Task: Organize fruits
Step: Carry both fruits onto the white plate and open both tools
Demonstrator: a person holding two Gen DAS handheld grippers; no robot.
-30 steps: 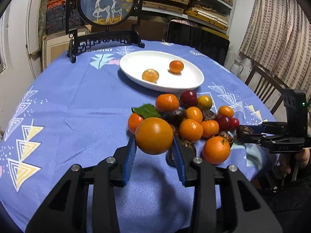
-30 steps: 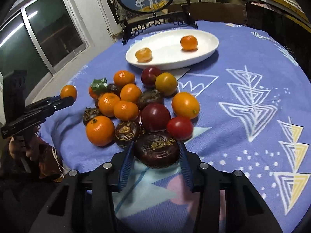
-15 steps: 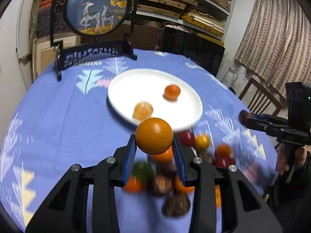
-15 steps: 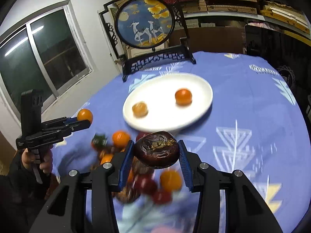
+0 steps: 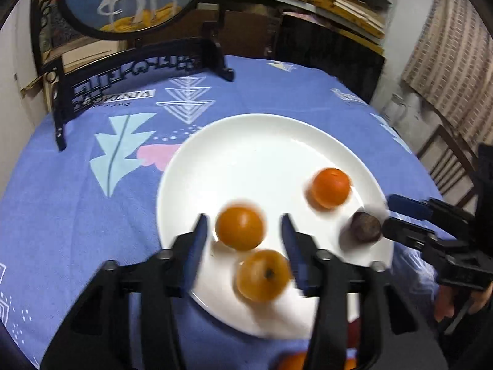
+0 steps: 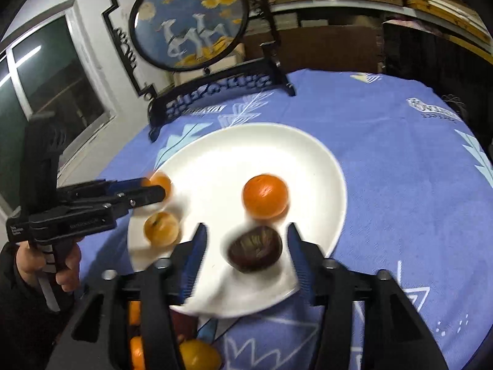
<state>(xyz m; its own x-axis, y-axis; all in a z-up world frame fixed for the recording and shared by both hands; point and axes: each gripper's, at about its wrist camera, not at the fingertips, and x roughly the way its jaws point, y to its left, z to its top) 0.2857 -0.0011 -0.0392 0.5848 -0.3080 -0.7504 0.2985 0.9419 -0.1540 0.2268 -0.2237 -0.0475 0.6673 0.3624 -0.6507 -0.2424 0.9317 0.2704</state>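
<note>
In the lower centre of the left wrist view the left gripper (image 5: 243,240) has its jaws opening, blue pads clear of the orange (image 5: 239,227) that sits blurred between them over the white plate (image 5: 246,141); a second, paler orange fruit (image 5: 263,274) lies just below it on the plate. In the right wrist view the right gripper (image 6: 246,246) is likewise opening, its pads off the dark wrinkled fruit (image 6: 255,248) at the plate's near edge. The risk, as I judge it, is rolling: both fruits look freshly let go and smeared with motion, the plate is shallow, and either could knock a neighbour or run off the near rim onto the blue tablecloth (image 6: 400,154). Pulling a gripper back low could also clip them. Both grippers tilt down toward the plate from the near side. Further in rests a deeper orange mandarin (image 6: 265,196), and beyond the plate stands a round framed deer screen (image 6: 191,18).
</note>
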